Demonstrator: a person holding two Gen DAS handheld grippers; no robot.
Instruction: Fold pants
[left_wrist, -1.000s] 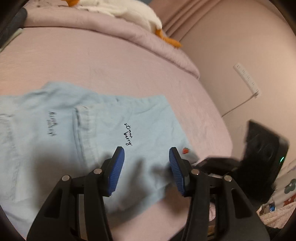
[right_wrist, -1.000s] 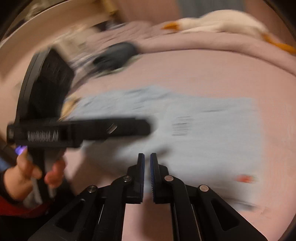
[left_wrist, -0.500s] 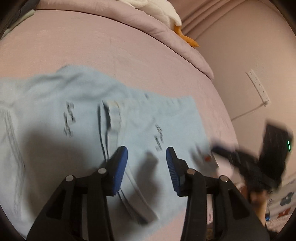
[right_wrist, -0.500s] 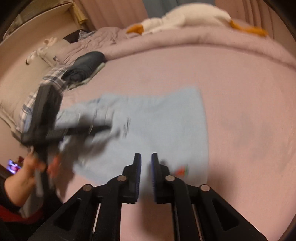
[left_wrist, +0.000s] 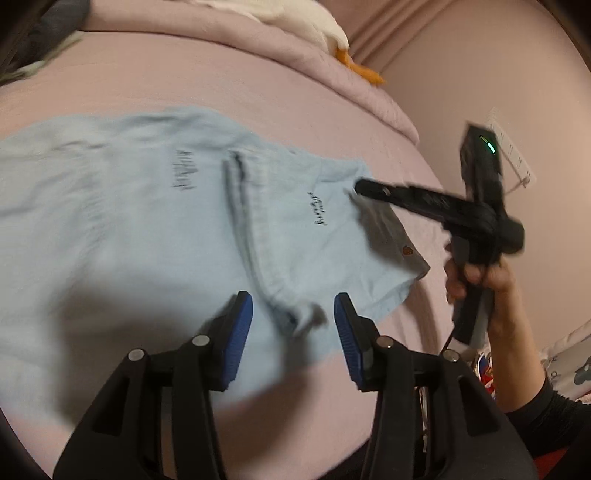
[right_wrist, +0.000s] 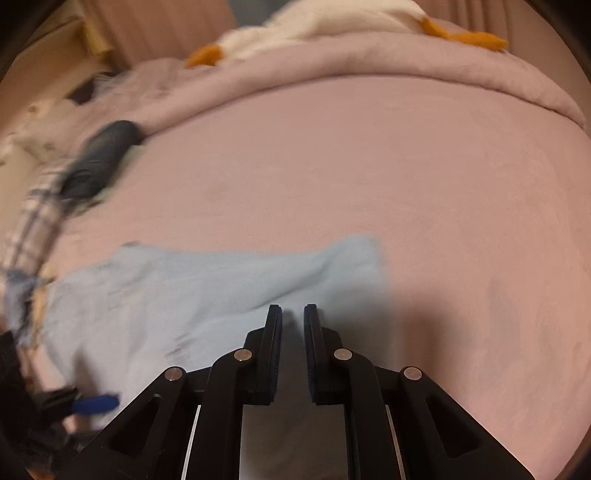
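Light blue pants (left_wrist: 147, 221) lie spread flat on the pink bed, with black script prints and a central seam. My left gripper (left_wrist: 293, 321) is open, its blue pads either side of the seam's near end at the pants' front edge. My right gripper (right_wrist: 293, 317) hovers low over the right end of the pants (right_wrist: 207, 288), jaws nearly closed with a narrow gap and nothing between them. In the left wrist view the right gripper (left_wrist: 360, 184) reaches over the pants' far right corner, held by a hand (left_wrist: 476, 280).
The pink bed (right_wrist: 369, 166) fills both views, with a rolled quilt (right_wrist: 406, 62) along the far side and a white goose plush (right_wrist: 332, 22) on it. Dark folded clothes (right_wrist: 99, 162) and plaid fabric (right_wrist: 33, 218) lie at the left. A wall (left_wrist: 480, 74) rises at the right.
My right gripper has swung from the pants' near edge over to their right end, jaws opening slightly. My left gripper has moved forward along the seam and stayed open.
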